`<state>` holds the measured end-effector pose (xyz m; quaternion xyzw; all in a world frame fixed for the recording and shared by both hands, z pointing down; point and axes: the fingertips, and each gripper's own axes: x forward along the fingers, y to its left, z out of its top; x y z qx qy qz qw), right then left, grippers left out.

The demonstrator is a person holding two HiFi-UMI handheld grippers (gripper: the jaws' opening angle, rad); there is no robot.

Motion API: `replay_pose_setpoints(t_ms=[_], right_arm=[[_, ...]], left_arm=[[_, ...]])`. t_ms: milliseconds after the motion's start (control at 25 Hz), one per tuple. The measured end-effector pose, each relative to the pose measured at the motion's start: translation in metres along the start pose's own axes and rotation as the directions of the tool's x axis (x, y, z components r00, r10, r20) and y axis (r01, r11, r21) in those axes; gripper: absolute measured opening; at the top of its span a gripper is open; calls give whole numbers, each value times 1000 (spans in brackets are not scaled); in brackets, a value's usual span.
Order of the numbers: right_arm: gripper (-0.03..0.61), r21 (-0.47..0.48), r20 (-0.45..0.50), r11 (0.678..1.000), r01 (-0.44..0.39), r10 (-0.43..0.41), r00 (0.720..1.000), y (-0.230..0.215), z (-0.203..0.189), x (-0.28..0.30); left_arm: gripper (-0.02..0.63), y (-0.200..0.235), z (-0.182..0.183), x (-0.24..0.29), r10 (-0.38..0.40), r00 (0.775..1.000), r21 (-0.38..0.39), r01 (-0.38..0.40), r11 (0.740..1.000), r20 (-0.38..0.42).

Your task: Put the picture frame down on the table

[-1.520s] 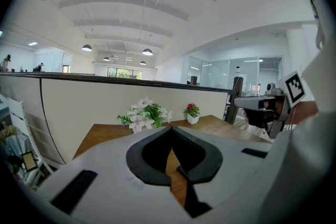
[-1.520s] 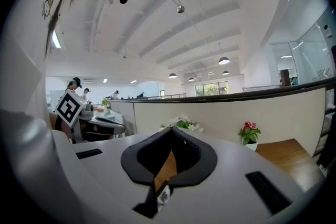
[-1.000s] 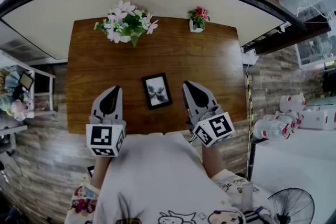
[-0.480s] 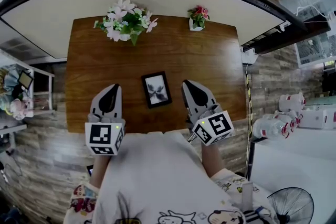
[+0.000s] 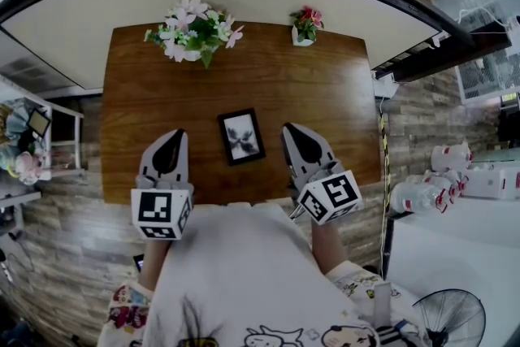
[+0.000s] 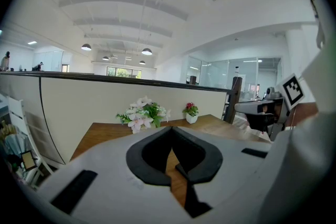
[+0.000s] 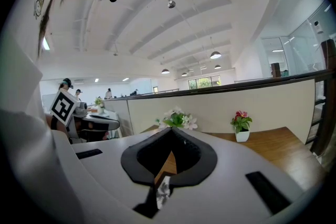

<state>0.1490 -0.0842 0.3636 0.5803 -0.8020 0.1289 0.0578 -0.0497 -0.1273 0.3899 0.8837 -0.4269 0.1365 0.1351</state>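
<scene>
Head view first. Barely anything different from a second ago: a tiny drift of the whole picture, nothing more. Same spot for the picture frame (image 5: 241, 136), lying flat and face up on the table (image 5: 325, 93), near the front edge, between the left gripper (image 5: 174, 135) and the right gripper (image 5: 290, 129), and apart from both. Neither gripper any nearer or further off than before. Reading that as job pretty much done: frame down, nothing left holding it, probably only a pull-back to go. Long axis running front to back across the wood, away from the body, with the far end tipped a bit to the left, so slightly skewed against the table edge. Top of the photo likely toward the flowers (image 5: 193, 32) at the back, but too small to swear by.

Over to the left gripper view. Jaws shut, meeting at the tips, nothing pinched, only bare wood showing through the hole behind them. No sign of the frame here, just the flowers and the little potted plant (image 6: 191, 112) at the far edge.

Right gripper view last. Same deal: closed right up, holding nothing. Small pale scrap (image 7: 161, 191) low in the slit, no idea what. Frame out of sight here too.
</scene>
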Motion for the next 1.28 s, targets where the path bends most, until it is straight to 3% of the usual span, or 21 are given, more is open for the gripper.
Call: replay_pose_setpoints(t_ms=[400, 1280], right_arm=[[-2, 0, -11, 1000, 7, -7, 1000, 0, -2, -1], [-2, 9, -24, 999, 54, -54, 998, -8, -13, -4]], left_arm=[[3, 3, -5, -1, -10, 1000, -25, 9, 1000, -2], [0, 11, -4, 13, -39, 999, 15, 39, 999, -17]])
